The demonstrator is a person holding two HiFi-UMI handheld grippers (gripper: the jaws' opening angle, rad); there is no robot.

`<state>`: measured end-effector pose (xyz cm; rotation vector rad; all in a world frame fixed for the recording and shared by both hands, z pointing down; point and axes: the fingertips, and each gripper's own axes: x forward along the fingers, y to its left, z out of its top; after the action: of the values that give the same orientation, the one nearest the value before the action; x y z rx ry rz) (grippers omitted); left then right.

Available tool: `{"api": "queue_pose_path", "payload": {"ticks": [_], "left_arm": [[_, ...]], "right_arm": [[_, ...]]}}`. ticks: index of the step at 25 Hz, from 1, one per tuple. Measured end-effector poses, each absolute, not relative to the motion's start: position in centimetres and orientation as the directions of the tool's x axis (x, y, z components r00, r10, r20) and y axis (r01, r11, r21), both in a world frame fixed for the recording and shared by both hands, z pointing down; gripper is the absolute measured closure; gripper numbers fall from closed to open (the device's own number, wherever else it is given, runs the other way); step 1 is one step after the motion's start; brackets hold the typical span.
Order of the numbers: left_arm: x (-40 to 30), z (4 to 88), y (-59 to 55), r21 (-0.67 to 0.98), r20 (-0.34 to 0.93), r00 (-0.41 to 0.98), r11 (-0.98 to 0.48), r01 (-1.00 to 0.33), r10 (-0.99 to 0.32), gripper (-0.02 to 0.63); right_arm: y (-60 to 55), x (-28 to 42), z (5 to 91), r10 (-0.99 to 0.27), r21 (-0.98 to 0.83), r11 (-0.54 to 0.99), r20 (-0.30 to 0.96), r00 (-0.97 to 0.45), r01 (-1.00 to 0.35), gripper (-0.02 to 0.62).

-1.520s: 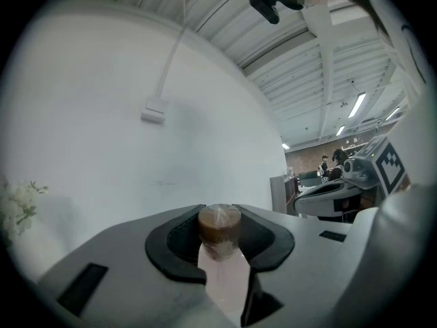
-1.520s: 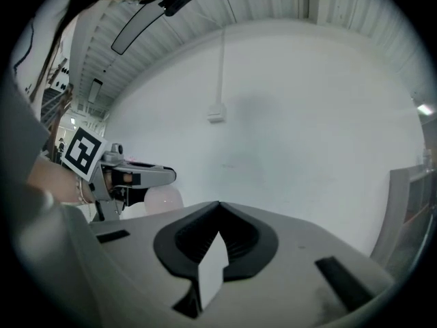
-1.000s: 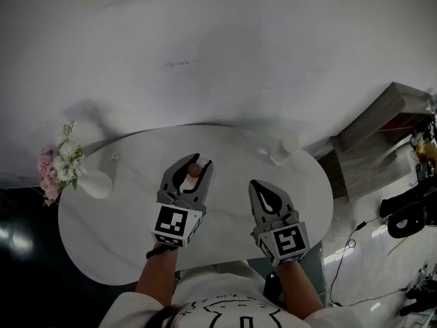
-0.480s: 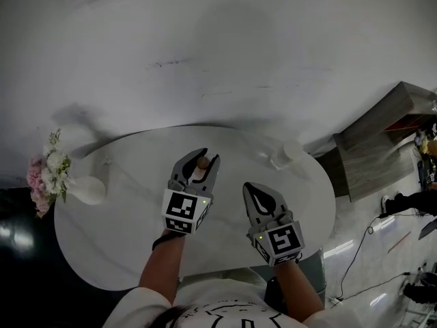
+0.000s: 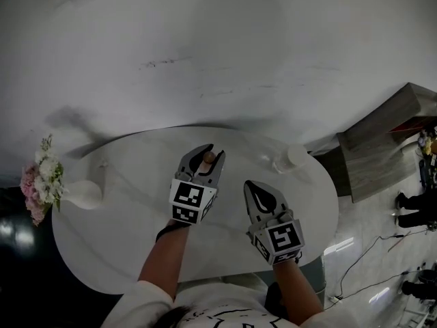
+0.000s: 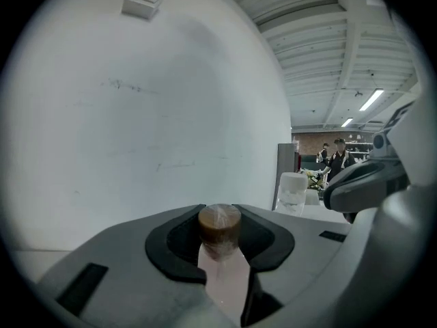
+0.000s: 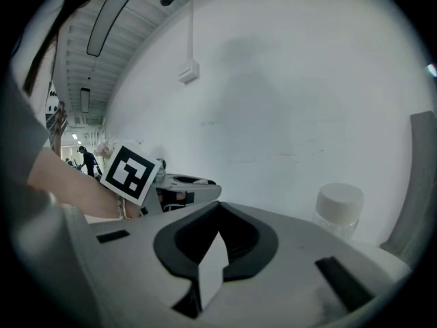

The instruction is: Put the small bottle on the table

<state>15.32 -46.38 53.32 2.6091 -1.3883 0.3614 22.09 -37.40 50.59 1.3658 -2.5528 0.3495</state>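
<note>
Forward over the desk [image 5: 123,210] went my left hand-held gripper [image 5: 210,157], jaws narrowly clamped at the cork of the small bottle [image 6: 220,255]; probably light, stiff, slippery.

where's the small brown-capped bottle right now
In the head view the small bottle is clamped in the left gripper over the middle of the table, just left of the right gripper; a white-capped jar stands farther right.

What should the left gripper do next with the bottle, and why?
Probably lower it straight down onto the table. The left gripper is shut on the bottle and appears to hold it over a bare patch of table, with the jar off to the right. Only once it rests there should the jaws open.
</note>
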Motion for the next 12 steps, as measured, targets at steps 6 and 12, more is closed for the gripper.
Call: {"api": "queue_pose_path", "payload": {"ticks": [6, 12], "left_arm": [[15.9, 55.6, -47.4, 0.018, 0.339, 0.54, -0.568, -0.823, -0.771, 0.486], [16.5, 57.3, -47.9, 0.022, 0.37, 0.532, -0.565, -0.825, -0.762, 0.487]], "right_arm": [[-37.4, 22.5, 51.8, -0.779, -0.12, 0.529, 0.325, -0.537, -0.84, 0.595], [-37.4, 23.0, 52.6, -0.778, -0.135, 0.52, 0.333, -0.533, -0.843, 0.595]]}}
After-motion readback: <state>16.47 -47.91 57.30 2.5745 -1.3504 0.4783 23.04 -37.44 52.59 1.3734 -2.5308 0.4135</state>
